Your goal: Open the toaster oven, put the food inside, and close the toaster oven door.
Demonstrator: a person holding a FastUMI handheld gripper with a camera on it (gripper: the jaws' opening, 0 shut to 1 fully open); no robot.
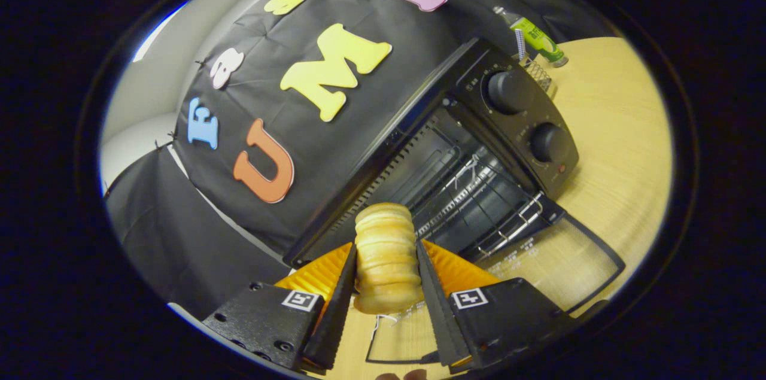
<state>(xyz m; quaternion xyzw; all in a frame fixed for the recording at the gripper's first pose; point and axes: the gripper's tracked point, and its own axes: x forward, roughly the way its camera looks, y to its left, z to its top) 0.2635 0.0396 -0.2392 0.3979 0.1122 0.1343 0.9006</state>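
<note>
A ridged, tan bread roll (pixel 386 257) stands between my two fingers, and my gripper (pixel 386 275) is shut on it, both fingers pressing its sides. Just beyond the roll is the black toaster oven (pixel 479 128) with its door (pixel 556 260) folded down flat onto the table. The open cavity shows a wire rack (pixel 473 194) inside. Two round knobs (pixel 508 91) sit on the control panel at the oven's right side. The roll's far end reaches toward the oven mouth, above the lowered glass door.
The oven stands on a light wooden table (pixel 616 128). A green-labelled bottle (pixel 538 39) and a small wire basket (pixel 535 72) stand behind the oven. Black cloth forms the booth wall to the left of the oven.
</note>
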